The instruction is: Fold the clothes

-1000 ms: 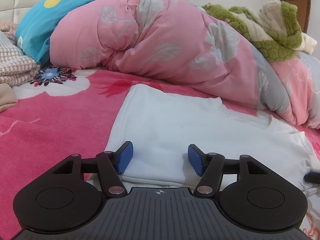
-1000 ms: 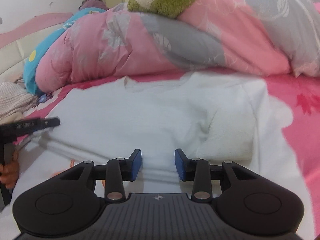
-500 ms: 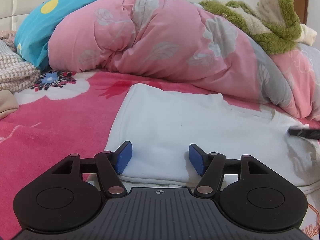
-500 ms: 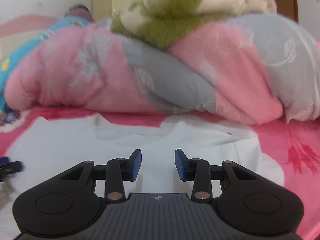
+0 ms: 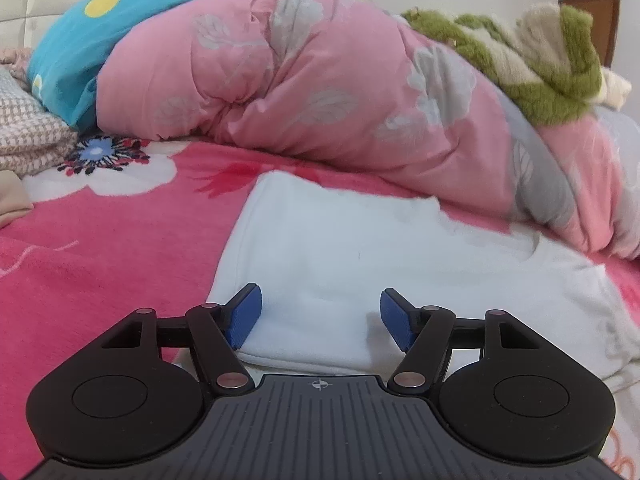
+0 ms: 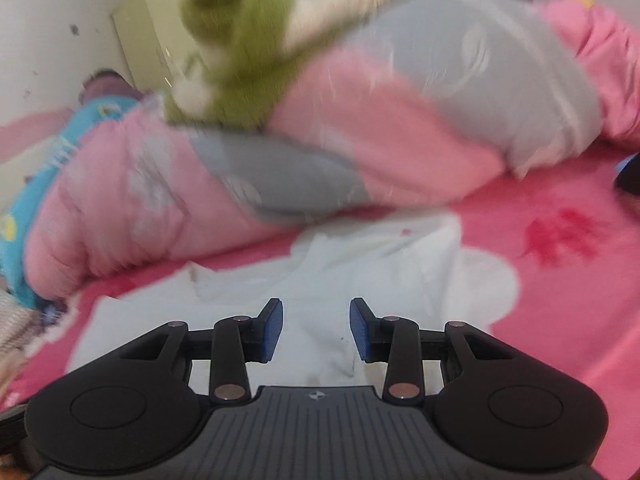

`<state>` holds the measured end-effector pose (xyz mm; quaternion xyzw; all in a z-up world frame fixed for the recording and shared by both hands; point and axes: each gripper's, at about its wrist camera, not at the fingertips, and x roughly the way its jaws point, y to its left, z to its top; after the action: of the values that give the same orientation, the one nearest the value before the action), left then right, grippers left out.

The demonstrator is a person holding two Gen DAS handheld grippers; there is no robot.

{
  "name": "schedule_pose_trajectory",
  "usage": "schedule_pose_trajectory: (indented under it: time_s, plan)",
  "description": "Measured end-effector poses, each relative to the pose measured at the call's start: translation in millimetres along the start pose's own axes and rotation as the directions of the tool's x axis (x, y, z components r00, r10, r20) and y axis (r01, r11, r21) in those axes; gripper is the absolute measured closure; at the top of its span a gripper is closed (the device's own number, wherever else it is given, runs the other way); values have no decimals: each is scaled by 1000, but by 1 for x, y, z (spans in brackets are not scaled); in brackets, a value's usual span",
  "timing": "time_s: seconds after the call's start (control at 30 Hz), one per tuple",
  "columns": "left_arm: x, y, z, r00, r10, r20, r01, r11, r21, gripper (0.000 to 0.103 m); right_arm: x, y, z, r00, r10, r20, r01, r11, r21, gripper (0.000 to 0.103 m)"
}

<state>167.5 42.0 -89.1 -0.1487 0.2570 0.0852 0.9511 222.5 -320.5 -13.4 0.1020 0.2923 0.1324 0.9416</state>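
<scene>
A white garment lies spread flat on the pink flowered bed cover, with a folded layer along its near edge. My left gripper hovers open just over that near left edge, nothing between its blue pads. In the blurred right wrist view the same white garment shows its neckline and shoulder end. My right gripper is open above it, its jaws narrower apart and empty.
A bulky pink and grey quilt lies along the far side of the bed, with a green and cream fleece on top. A blue pillow and a checked cloth sit at the far left. A dark object shows at the right edge.
My right gripper has swung up and to the right, away from the garment's middle toward its neckline end, and its view is now blurred. The left gripper has stayed open and almost still.
</scene>
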Motion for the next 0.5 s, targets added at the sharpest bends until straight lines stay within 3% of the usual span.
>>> schedule_pose_trajectory:
  time_s: [0.2,0.5]
  plan:
    - [-56,-7,18,999,-47,28,46,998,44,35,-117,15,11,994,-22,107,35,992,-121,62]
    - [-129,-16,-13,990,-119,-74,127,985,121,32,-203,35,-53,999,-44,32,47,992,-115,61]
